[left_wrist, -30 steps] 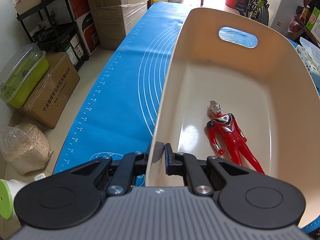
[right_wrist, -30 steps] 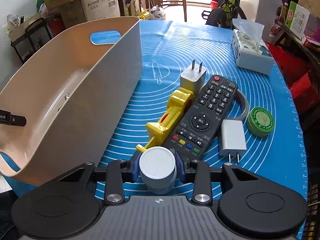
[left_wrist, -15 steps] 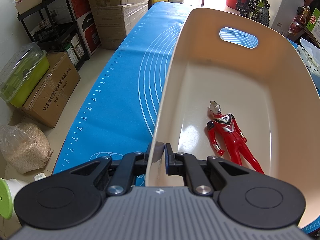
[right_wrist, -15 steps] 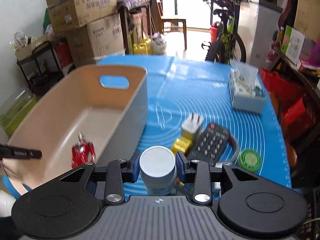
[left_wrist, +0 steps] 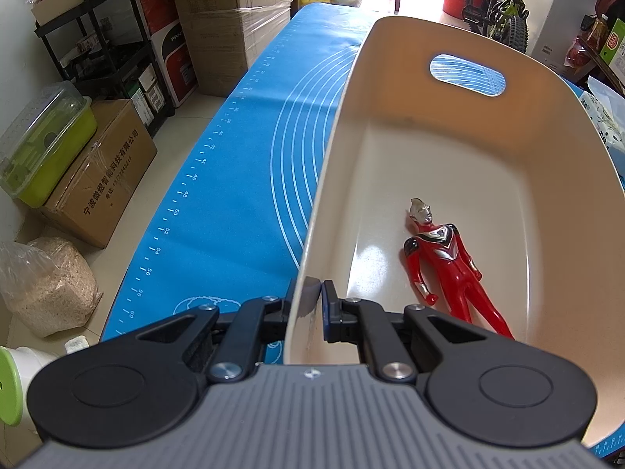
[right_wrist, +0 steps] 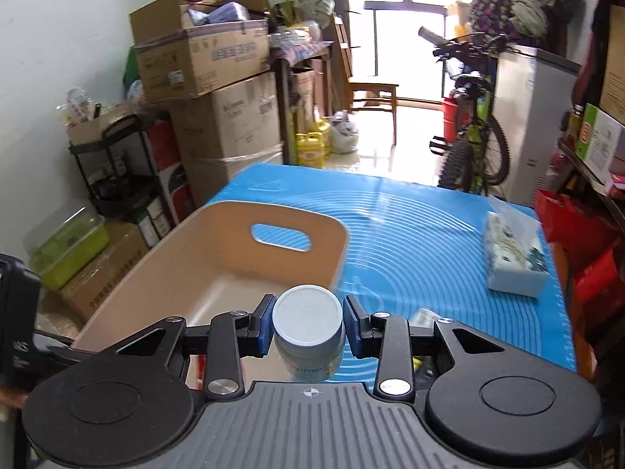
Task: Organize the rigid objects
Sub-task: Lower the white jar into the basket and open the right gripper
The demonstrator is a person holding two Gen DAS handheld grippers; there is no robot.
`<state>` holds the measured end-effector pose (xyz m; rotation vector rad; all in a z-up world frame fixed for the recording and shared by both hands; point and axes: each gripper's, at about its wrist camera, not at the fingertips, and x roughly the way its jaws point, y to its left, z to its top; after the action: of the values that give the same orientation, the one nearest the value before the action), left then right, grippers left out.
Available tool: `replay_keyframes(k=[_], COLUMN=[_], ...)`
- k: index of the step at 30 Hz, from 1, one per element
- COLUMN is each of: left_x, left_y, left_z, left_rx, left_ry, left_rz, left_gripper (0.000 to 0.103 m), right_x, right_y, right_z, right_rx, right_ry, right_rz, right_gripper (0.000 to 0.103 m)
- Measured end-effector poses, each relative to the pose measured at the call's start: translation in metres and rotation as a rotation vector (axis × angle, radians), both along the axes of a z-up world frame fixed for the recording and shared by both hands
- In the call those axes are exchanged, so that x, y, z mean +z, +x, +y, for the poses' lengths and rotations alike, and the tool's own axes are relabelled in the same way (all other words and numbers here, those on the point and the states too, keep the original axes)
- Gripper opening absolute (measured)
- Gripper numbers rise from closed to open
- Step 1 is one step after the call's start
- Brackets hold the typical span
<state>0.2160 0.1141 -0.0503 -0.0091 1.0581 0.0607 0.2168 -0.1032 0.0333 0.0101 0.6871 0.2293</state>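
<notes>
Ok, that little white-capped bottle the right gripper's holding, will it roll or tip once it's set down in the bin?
The white-capped bottle looks round and rigid, so on its side it would probably roll across the beige bin's smooth, glossy floor. Set upright on its flat base it should stand, though it seems small and likely light, so a nudge might tip it. The right gripper clamps it firmly without visible slipping.

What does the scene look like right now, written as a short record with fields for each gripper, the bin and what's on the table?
left gripper: shut on the near wall of the bin
right gripper: shut on a small jar with a pale lid, held in the air beside the bin
bin contents: one red toy figure lying face up on the bottom
table cover: blue mat
also on the mat: tissue pack, far right
</notes>
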Motion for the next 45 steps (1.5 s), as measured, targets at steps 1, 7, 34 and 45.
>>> replay_keyframes(k=[1,7,34,45], left_x=[0.0,0.0,0.0,0.001], left_y=[0.0,0.001,0.001,0.001], left_z=[0.0,-0.001,-0.001,-0.001], left_rx=[0.001,0.001,0.002,0.003], left_ry=[0.0,0.001,0.003,0.001], left_rz=[0.0,0.0,0.0,0.0], left_gripper=[0.012,0.012,0.012,0.012], right_x=[0.0,-0.009,-0.082,-0.035], right_y=[0.001,0.011,0.017,0.011], right_z=[0.006,0.039,0.089,0.049], right_rx=[0.012,0.068,0.163,0.078], right_ry=[-0.004,0.003,-0.065,-0.005], right_rz=[-0.001,0.031,0.279,0.147], right_gripper=[0.044,0.044,0.056,0.077])
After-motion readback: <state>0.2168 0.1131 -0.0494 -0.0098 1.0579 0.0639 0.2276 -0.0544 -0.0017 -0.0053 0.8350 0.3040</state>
